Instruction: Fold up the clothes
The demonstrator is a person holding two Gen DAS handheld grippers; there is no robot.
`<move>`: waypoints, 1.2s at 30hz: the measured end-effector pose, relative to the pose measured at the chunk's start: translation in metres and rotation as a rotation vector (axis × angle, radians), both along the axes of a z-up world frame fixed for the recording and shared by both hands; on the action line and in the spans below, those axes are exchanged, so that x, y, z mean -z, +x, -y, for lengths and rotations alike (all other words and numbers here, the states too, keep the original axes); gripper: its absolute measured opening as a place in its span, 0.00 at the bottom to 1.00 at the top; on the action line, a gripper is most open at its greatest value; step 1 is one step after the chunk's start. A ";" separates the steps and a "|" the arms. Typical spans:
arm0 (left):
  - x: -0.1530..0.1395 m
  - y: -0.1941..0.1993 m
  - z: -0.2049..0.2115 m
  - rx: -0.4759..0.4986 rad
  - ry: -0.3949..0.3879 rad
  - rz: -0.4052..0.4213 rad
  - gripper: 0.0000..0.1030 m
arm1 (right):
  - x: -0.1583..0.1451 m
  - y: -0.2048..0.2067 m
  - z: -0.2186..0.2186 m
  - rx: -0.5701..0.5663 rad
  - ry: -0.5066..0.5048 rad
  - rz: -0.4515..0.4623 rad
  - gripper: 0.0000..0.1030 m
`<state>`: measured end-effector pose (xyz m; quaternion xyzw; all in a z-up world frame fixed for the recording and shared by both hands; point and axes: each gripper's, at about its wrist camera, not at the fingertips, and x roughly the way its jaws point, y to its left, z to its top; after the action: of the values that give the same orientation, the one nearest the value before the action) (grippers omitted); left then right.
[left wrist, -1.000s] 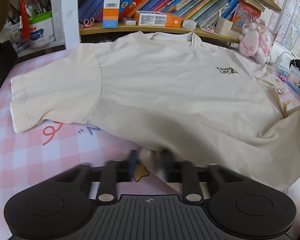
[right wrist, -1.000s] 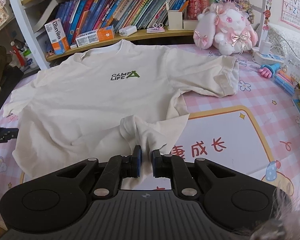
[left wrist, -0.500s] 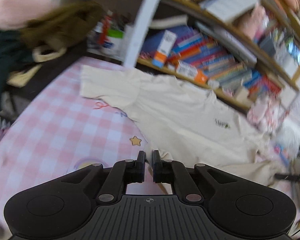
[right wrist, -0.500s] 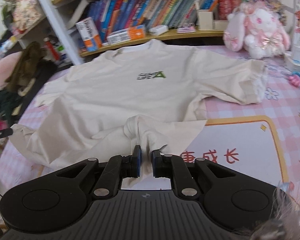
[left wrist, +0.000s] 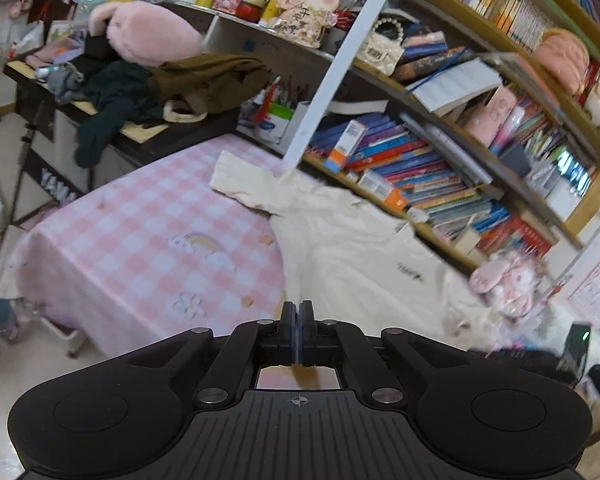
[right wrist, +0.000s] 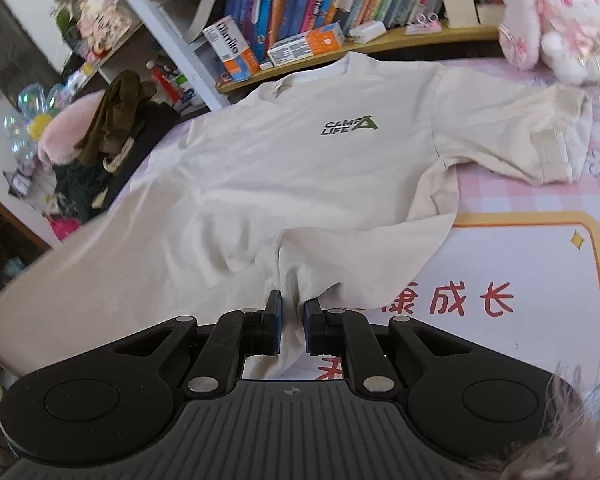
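A cream T-shirt [right wrist: 300, 168] with a "CAMP LIFE" logo lies face up on the pink checked table, collar toward the bookshelf. My right gripper [right wrist: 292, 320] is shut on a bunched fold of its lower hem, which is lifted a little off the table. My left gripper [left wrist: 298, 334] is shut, raised high above the table's near left side; a thin edge of the T-shirt [left wrist: 356, 248] seems to be pinched between its pads and drapes down to the table. The left sleeve [left wrist: 244, 184] lies flat at the back.
A bookshelf [right wrist: 340, 8] runs along the table's far edge. A pink plush rabbit [right wrist: 556, 20] sits at the back right. A pile of dark clothes and a pink plush [left wrist: 148, 64] lies on a stand left of the table [left wrist: 140, 240].
My left gripper has closed on the hem and risen high, tilting away from the table. My right gripper has lifted its fold slightly and swung left. The shirt's lower edge has come up.
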<state>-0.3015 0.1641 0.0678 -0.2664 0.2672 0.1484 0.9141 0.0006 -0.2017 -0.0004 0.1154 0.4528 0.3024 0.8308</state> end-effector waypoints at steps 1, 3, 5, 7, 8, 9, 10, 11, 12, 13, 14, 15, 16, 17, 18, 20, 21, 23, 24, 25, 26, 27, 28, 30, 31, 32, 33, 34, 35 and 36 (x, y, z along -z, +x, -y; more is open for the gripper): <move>0.003 -0.003 0.001 -0.018 0.006 -0.020 0.00 | -0.001 0.001 0.002 0.001 0.003 0.001 0.10; 0.012 -0.007 -0.002 -0.057 0.025 -0.069 0.00 | -0.002 0.003 0.005 0.002 0.008 0.004 0.10; 0.022 -0.010 -0.008 -0.078 0.032 -0.103 0.00 | -0.001 0.000 0.008 0.001 0.013 0.004 0.10; 0.031 -0.010 -0.014 -0.093 0.023 -0.132 0.01 | -0.001 -0.004 0.010 -0.003 0.014 -0.001 0.10; 0.032 -0.010 -0.016 -0.097 0.015 -0.123 0.00 | -0.002 -0.008 0.012 -0.002 0.022 -0.005 0.10; 0.031 -0.010 -0.018 -0.099 0.006 -0.105 0.00 | -0.003 -0.011 0.014 0.000 0.035 -0.009 0.10; 0.030 -0.010 -0.019 -0.100 -0.003 -0.087 0.00 | -0.005 -0.014 0.016 0.003 0.048 -0.014 0.10; 0.026 -0.007 -0.021 -0.092 -0.014 -0.054 0.00 | -0.006 -0.018 0.018 0.005 0.062 -0.018 0.10; 0.019 -0.004 -0.023 -0.080 -0.027 -0.016 0.00 | -0.010 -0.019 0.021 0.012 0.092 -0.029 0.10; 0.012 0.002 -0.024 -0.072 -0.020 0.009 0.00 | -0.014 -0.018 0.024 0.022 0.134 -0.045 0.10; 0.006 0.008 -0.025 -0.063 -0.002 0.020 0.00 | -0.020 -0.017 0.026 0.028 0.167 -0.050 0.10; 0.001 0.015 -0.027 -0.053 0.017 0.027 0.00 | -0.026 -0.015 0.027 0.033 0.193 -0.046 0.10; -0.003 0.022 -0.029 -0.043 0.035 0.034 0.00 | -0.032 -0.013 0.028 0.037 0.219 -0.043 0.10; -0.005 0.030 -0.029 -0.031 0.053 0.029 0.00 | -0.038 -0.011 0.029 0.041 0.245 -0.040 0.10; -0.002 0.037 -0.029 -0.004 0.064 0.012 0.01 | -0.042 -0.009 0.028 0.036 0.243 -0.024 0.10; 0.010 0.051 -0.026 0.064 0.083 -0.040 0.08 | -0.042 -0.006 0.022 0.041 0.189 0.013 0.13; 0.019 0.057 -0.022 0.101 0.098 -0.080 0.10 | -0.038 -0.004 0.021 0.047 0.174 0.011 0.14; 0.039 0.067 -0.013 0.175 0.139 -0.159 0.11 | -0.025 -0.005 0.019 0.066 0.156 -0.027 0.18; 0.049 0.071 -0.007 0.213 0.172 -0.198 0.12 | -0.019 -0.010 0.018 0.078 0.134 -0.036 0.32; 0.058 0.074 -0.001 0.250 0.203 -0.233 0.15 | -0.016 -0.016 0.018 0.092 0.104 -0.036 0.56; 0.066 0.075 0.004 0.288 0.227 -0.262 0.17 | -0.012 -0.025 0.017 0.104 0.063 -0.028 0.63; 0.074 0.076 0.007 0.321 0.251 -0.288 0.22 | -0.009 -0.035 0.016 0.116 0.015 -0.015 0.65; 0.082 0.076 0.010 0.352 0.274 -0.314 0.24 | -0.005 -0.046 0.014 0.125 -0.054 0.001 0.65; 0.091 0.075 0.011 0.397 0.310 -0.343 0.24 | -0.002 -0.071 0.004 0.129 -0.215 0.060 0.65; 0.095 0.075 0.011 0.418 0.327 -0.355 0.25 | -0.002 -0.085 -0.001 0.114 -0.284 0.111 0.65; 0.100 0.074 0.011 0.439 0.344 -0.367 0.25 | -0.002 -0.098 -0.008 0.089 -0.336 0.161 0.66; 0.102 0.074 0.009 0.454 0.343 -0.371 0.25 | -0.004 -0.112 -0.016 0.057 -0.381 0.212 0.66; 0.103 0.074 0.006 0.465 0.333 -0.372 0.26 | -0.006 -0.126 -0.027 0.019 -0.421 0.268 0.66; 0.105 0.075 0.003 0.477 0.324 -0.372 0.26 | -0.007 -0.140 -0.038 -0.019 -0.449 0.316 0.66; 0.106 0.076 0.000 0.488 0.317 -0.369 0.28 | -0.007 -0.150 -0.049 -0.059 -0.467 0.347 0.66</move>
<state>-0.2258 0.1636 -0.0377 -0.0180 0.4573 0.0109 0.8891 -0.1493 -0.1528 0.0063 -0.1457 0.3644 0.2293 0.8907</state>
